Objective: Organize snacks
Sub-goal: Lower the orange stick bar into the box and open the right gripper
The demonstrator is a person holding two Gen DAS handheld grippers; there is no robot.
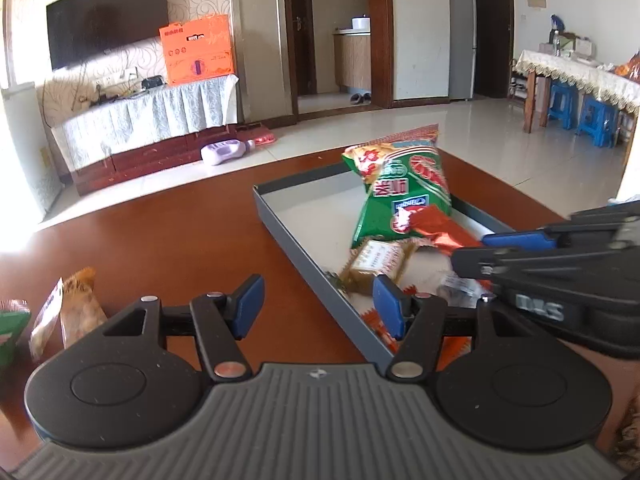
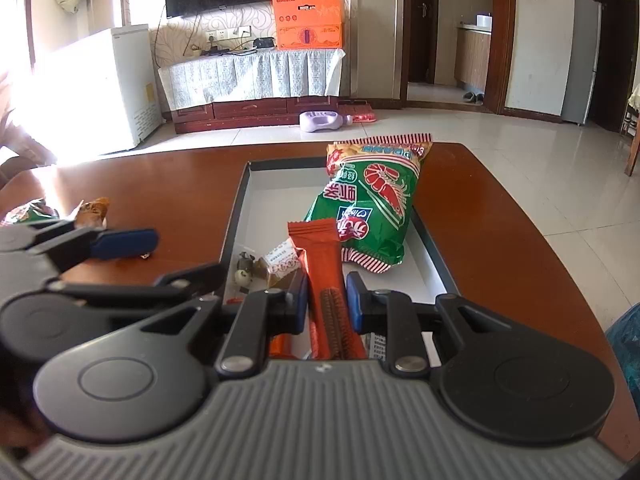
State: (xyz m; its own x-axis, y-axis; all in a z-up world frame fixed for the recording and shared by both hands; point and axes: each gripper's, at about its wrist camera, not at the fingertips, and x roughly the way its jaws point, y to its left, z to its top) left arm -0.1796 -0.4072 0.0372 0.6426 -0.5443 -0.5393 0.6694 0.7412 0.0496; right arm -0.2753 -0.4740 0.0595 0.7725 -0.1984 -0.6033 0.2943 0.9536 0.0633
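While the right hand-held gripper (image 2: 327,304) clamps an orange snack stick (image 2: 326,276) over the tray (image 2: 236,204) holding several snacks, the left hand-held gripper (image 1: 318,306) stands released; packets (image 1: 78,304) beside it await sorting.

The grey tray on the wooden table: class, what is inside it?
Inside the grey rectangular tray: a green prawn-cracker bag, a small tan wrapped snack and small orange packets. The right hand-held gripper and its orange stick packet hide the near end.
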